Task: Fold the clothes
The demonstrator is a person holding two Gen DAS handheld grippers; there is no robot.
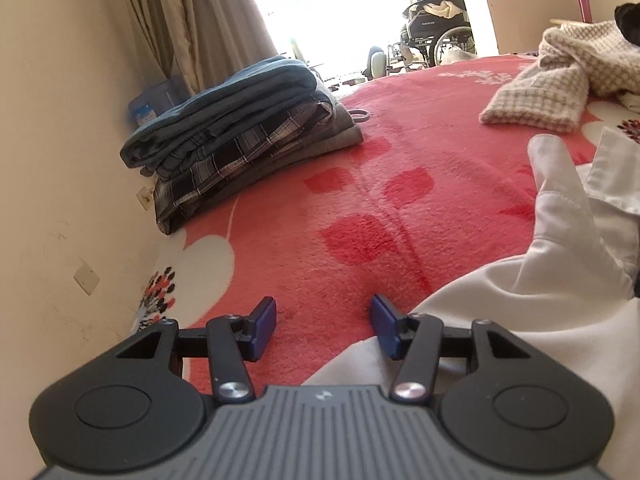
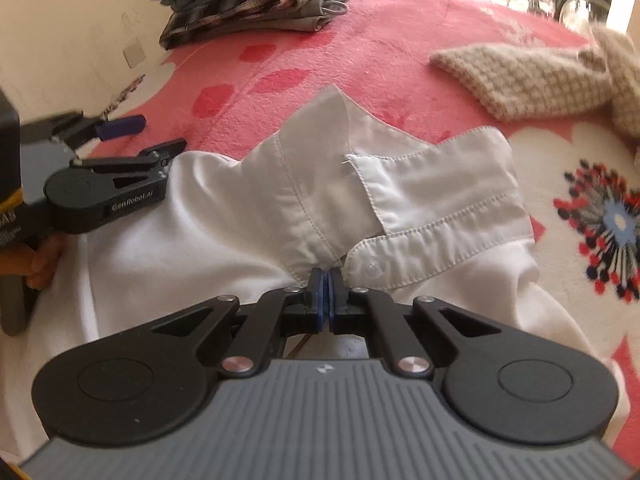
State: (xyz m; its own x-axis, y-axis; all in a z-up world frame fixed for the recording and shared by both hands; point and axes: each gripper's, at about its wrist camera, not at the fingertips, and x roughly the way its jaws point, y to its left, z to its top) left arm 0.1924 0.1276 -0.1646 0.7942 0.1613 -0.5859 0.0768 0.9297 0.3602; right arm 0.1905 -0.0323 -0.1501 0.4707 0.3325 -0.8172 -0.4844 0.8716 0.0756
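Note:
A white collared shirt (image 2: 224, 232) lies spread on the red flowered blanket (image 2: 400, 28), collar pointing away from me. My right gripper (image 2: 328, 284) is shut, its blue pads pressed together right at the collar's buttoned front; I cannot tell whether any cloth is pinched. My left gripper (image 1: 324, 312) is open over the blanket at the shirt's (image 1: 520, 312) left edge, its right finger (image 1: 384, 320) just above the cloth, nothing between the pads. In the right wrist view the left gripper (image 2: 140, 138) sits at the shirt's left shoulder, held by a hand (image 2: 44, 264).
A stack of folded clothes (image 1: 240, 136) stands at the far left against the wall (image 1: 60, 160). A beige knit sweater (image 2: 532, 80) lies crumpled at the far right. A wheelchair (image 1: 436, 28) piled with things stands beyond the bed by the bright window.

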